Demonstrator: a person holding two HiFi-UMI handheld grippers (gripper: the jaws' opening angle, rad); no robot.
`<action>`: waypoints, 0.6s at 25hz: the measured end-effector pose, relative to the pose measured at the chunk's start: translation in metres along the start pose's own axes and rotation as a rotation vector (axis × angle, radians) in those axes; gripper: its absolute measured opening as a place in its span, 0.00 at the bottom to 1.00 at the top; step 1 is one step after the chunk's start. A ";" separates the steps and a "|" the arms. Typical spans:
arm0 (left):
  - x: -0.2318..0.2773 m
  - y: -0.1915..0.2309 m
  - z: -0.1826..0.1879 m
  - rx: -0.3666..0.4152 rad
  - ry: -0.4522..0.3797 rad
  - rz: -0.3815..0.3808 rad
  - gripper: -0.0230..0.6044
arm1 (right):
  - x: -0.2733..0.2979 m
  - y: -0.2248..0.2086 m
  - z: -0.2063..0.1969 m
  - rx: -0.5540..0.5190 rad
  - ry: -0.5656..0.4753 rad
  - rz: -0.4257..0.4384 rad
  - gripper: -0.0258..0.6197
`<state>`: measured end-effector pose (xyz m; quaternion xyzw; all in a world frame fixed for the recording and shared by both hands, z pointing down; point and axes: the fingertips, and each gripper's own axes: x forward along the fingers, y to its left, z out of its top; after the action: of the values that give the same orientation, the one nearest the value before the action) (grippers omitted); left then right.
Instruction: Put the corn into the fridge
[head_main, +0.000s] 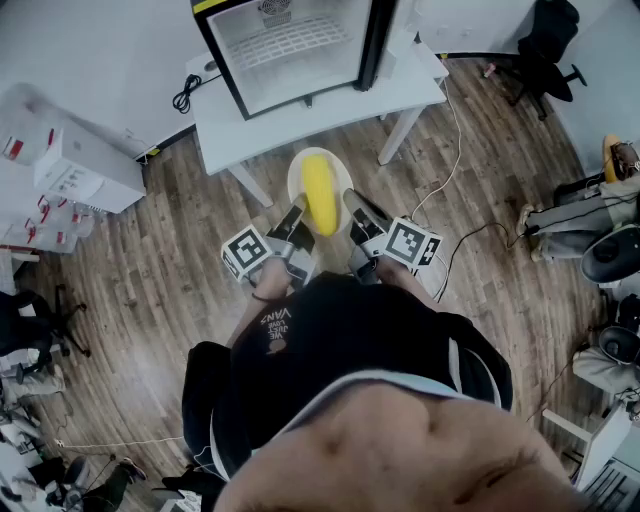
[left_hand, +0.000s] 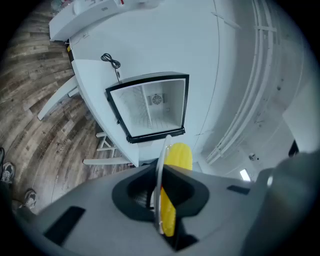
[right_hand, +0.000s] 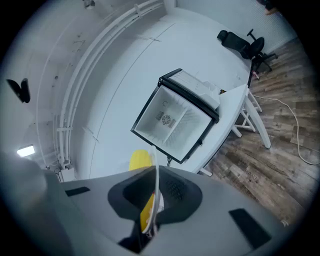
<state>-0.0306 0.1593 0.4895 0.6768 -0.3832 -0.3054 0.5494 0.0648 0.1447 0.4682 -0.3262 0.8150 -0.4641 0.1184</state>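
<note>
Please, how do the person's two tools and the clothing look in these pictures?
The left tool and the right tool each have a grey body with dark jaws, and each carries a white cube with black square markers. The person wears a black shirt with white print.

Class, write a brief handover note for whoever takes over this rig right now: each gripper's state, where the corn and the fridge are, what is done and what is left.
Left gripper: shut on the left rim of the plate.
Right gripper: shut on the plate's right rim.
Corn: lies on the plate, held up between the two grippers in front of the person.
Fridge: stands open on the white table ahead; no food shows inside.
Done: plate with corn is gripped and faces the fridge.
Left: carry it forward and put the corn into the fridge.
</note>
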 end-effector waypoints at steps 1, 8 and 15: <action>-0.001 0.001 0.000 0.000 0.000 0.007 0.11 | 0.000 0.001 0.000 0.001 0.000 0.000 0.08; 0.000 -0.001 0.001 0.002 0.009 0.001 0.11 | 0.000 0.002 0.001 0.002 -0.006 -0.002 0.08; -0.004 0.000 0.002 -0.001 0.018 -0.002 0.11 | -0.001 0.005 -0.002 0.003 -0.023 0.003 0.08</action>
<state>-0.0340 0.1620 0.4893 0.6798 -0.3773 -0.3001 0.5527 0.0621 0.1488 0.4652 -0.3302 0.8132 -0.4614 0.1292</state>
